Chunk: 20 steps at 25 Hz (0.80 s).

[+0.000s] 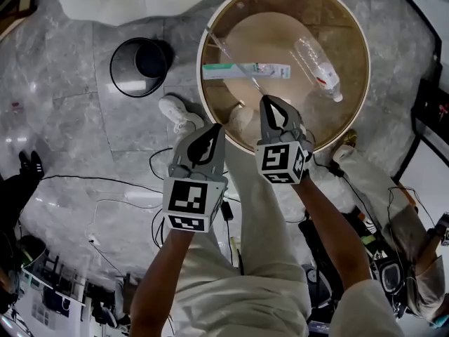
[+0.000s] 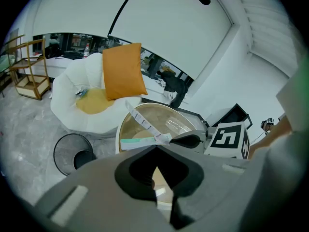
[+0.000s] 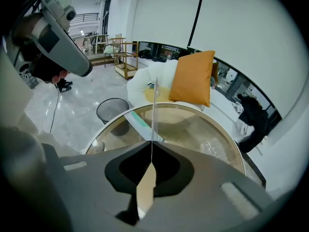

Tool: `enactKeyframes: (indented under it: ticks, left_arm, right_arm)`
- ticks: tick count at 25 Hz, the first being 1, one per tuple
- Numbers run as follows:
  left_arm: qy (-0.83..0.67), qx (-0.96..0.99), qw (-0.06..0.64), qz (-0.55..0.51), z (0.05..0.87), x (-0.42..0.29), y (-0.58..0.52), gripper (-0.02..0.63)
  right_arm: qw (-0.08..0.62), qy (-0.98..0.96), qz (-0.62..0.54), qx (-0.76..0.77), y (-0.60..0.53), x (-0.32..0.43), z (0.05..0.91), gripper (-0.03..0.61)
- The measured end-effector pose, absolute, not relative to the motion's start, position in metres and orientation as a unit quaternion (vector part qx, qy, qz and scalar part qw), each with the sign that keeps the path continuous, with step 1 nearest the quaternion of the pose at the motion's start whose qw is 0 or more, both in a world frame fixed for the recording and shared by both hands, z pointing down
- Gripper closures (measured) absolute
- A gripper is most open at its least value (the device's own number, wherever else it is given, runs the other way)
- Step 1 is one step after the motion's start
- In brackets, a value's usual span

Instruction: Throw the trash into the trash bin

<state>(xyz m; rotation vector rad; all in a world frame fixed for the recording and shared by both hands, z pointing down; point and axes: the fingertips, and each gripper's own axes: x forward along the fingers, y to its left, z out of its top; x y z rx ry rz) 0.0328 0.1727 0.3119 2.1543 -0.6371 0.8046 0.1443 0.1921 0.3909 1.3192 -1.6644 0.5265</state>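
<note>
Right tongs (image 1: 266, 100) are pinching one end of a thin clear strip (image 1: 223, 49), with the jaws closed tight on it; in the right gripper view the strip (image 3: 154, 110) is showing edge-on, rising straight out of the shut tips (image 3: 152, 144). Left tongs (image 1: 212, 130) are hanging just off the near rim of the round tabletop (image 1: 273, 37), jaws closed together with nothing between them, as the left gripper view (image 2: 157, 148) is showing. From there the strip (image 2: 142, 123) is slanting away from the right tongs (image 2: 174, 140) over the tabletop, toward the rim on the bin's side. Below it a green-and-white box (image 1: 245, 70) is lying flat on the tabletop; whether the strip is touching it cannot be told. A clear plastic bottle (image 1: 319, 69) is lying on its side farther right on the tabletop, well apart from both tongs. The black mesh bin (image 1: 140, 65) is standing on the grey floor just beside the tabletop's left rim, near the left tongs' side. Beyond it an orange cushion (image 2: 123, 71) is leaning on a white seat (image 2: 67, 95).
</note>
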Motion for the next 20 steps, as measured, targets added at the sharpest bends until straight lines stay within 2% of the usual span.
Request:
enactKeyframes:
  ticks: [20]
  left_arm:
    - [-0.354, 0.782, 0.405, 0.314, 0.344, -0.104, 0.125, 0.614]
  right_arm:
    - [0.452, -0.732, 0.218, 0.460, 0.121, -0.010, 0.396, 0.545]
